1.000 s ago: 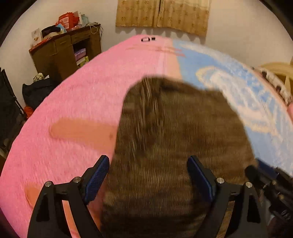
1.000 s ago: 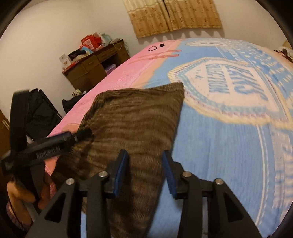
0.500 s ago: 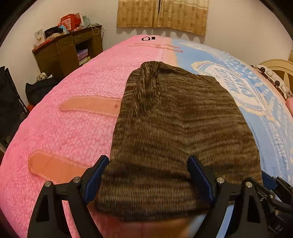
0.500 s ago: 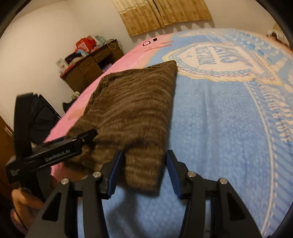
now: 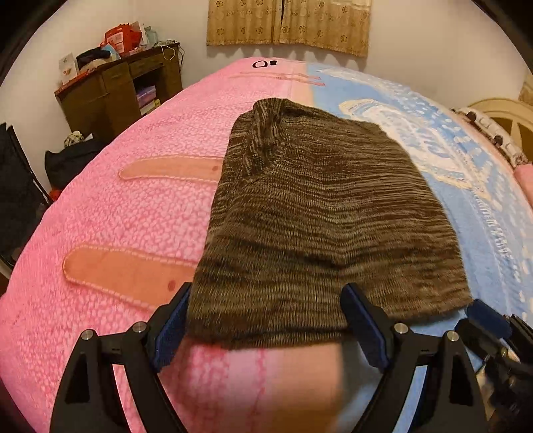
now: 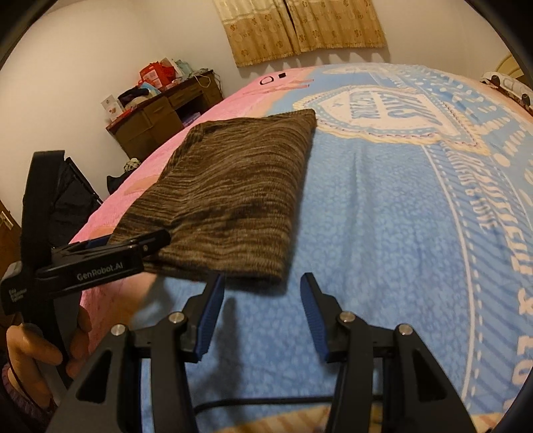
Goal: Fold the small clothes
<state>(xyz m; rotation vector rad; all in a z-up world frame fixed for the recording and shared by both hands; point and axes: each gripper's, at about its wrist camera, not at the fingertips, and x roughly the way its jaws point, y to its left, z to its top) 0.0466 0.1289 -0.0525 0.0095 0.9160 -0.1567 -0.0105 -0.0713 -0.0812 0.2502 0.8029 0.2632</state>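
A brown striped knit garment (image 5: pixel 316 216) lies folded flat on the bed, across the seam between the pink (image 5: pixel 116 216) and blue (image 5: pixel 483 200) halves of the blanket. It also shows in the right wrist view (image 6: pixel 233 200). My left gripper (image 5: pixel 266 329) is open, its fingers either side of the garment's near edge. It also shows in the right wrist view (image 6: pixel 110 256) at the garment's left corner. My right gripper (image 6: pixel 263 316) is open and empty, just short of the garment's near right corner.
A dark wooden desk (image 5: pixel 120 90) with clutter stands at the far left by the wall. Dark bags (image 5: pixel 66 160) sit on the floor beside the bed. Curtains (image 5: pixel 286 23) hang on the far wall. A cream headboard (image 5: pixel 499 113) is at right.
The garment has come down and now lies flat on the bed. My right gripper has opened and drawn back off its near right corner. My left gripper stays open at the near edge.
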